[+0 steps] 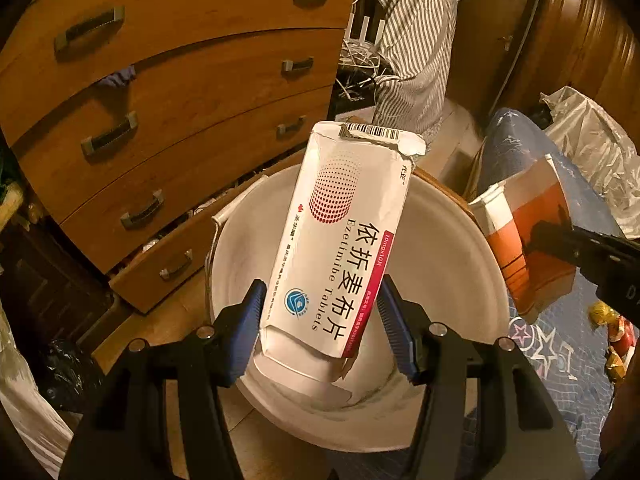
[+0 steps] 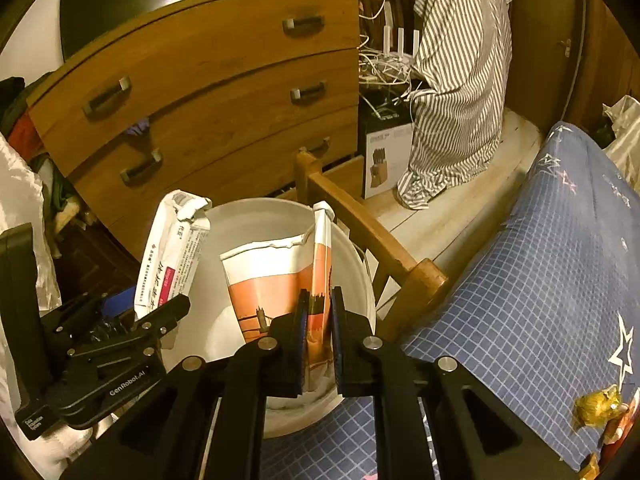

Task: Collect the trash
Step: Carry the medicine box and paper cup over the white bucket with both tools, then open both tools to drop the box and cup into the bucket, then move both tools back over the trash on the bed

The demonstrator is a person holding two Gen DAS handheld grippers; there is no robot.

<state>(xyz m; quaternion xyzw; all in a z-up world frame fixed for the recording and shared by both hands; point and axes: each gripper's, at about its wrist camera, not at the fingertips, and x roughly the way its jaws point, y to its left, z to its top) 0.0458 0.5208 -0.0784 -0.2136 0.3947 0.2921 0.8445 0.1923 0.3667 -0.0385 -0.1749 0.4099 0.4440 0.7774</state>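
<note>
My left gripper is shut on a white torn-open tablet box with red dots and dark lettering, held tilted over a white bucket. To its right is a flattened orange and white paper cup, pinched by my right gripper. In the right wrist view the right gripper is shut on the cup, which hangs inside the mouth of the bucket. The left gripper holds the tablet box at the bucket's left rim.
A wooden chest of drawers stands behind the bucket, its bottom drawer pulled out. A wooden rail runs beside the bucket. A blue star-patterned cloth lies to the right, with a gold wrapper on it. A striped shirt hangs behind.
</note>
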